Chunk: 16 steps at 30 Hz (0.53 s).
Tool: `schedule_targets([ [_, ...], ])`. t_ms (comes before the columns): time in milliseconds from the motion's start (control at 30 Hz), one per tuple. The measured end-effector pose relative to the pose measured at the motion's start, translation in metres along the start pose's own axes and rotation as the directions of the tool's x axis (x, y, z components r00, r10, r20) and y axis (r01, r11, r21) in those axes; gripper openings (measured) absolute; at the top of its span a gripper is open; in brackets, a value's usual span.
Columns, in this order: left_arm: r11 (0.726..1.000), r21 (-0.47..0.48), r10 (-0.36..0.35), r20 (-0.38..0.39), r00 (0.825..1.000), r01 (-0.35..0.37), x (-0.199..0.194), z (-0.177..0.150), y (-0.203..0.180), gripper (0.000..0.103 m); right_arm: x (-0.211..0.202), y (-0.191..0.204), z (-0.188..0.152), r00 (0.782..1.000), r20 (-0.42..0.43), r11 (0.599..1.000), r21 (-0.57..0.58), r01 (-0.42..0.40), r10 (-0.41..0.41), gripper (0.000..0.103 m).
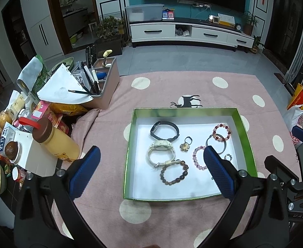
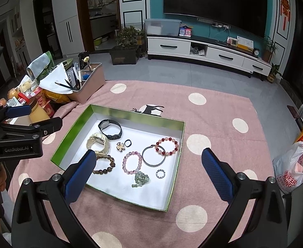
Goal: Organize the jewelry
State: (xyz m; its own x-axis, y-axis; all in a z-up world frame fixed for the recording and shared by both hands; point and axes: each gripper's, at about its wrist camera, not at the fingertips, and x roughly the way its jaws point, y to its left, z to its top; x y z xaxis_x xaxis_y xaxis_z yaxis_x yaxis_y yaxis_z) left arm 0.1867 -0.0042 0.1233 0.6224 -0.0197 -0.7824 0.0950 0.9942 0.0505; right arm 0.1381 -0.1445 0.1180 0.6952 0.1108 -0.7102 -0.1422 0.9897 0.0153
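- Both grippers of mine hang above the pink polka-dot cloth, each with its blue-padded jaws spread wide and nothing between them: the left gripper (image 1: pixel 151 171) hovers over the near side of the box, the right gripper (image 2: pixel 149 169) over its near right part.
- Under them sits the shallow green-rimmed cardboard box with a white floor (image 2: pixel 173 183), and all the jewelry lies loose inside it, none stacked that I can see.
- Nearest my right jaws lies the pale green jade-like beaded piece (image 2: pixel 141 179), bunched in a small heap; I judge it limp and slippery, so I would pinch the whole bunch, not one bead.
- Just beside it is the small silvery ring (image 2: pixel 161 174), flat on the floor; light, stiff, hard to get under, likely to skid.
- The pink bead bracelet (image 2: pixel 132 162) and the red-and-pink bead bracelet (image 2: pixel 166 146) look elastic and floppy; I would take a short arc of beads across the strand.
- The thin dark metal bangle (image 2: pixel 153 156) touches the red-and-pink one; rigid, smooth, best gripped across its wire.
- The brown wooden bead bracelet (image 1: pixel 173 172) lies against the strap of the cream plastic watch (image 1: pixel 161 150), so lifting either may drag the other.
- The black band watch (image 1: pixel 165 131) stands in a springy loop; I would grip the strap, not the face.
- The small gold flower charm (image 1: pixel 184 146) looks delicate.
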Motion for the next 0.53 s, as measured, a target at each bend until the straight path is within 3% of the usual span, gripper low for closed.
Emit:
schedule_targets([
  [533, 1.000, -0.001, 0.011, -0.009, 1.000, -0.011, 0.0040, -0.0020, 0.0022, 0.101, 0.0007, -0.0004, 0.0000, 1.000, 0.000, 1.000, 0.000, 0.002, -0.002, 0.102],
])
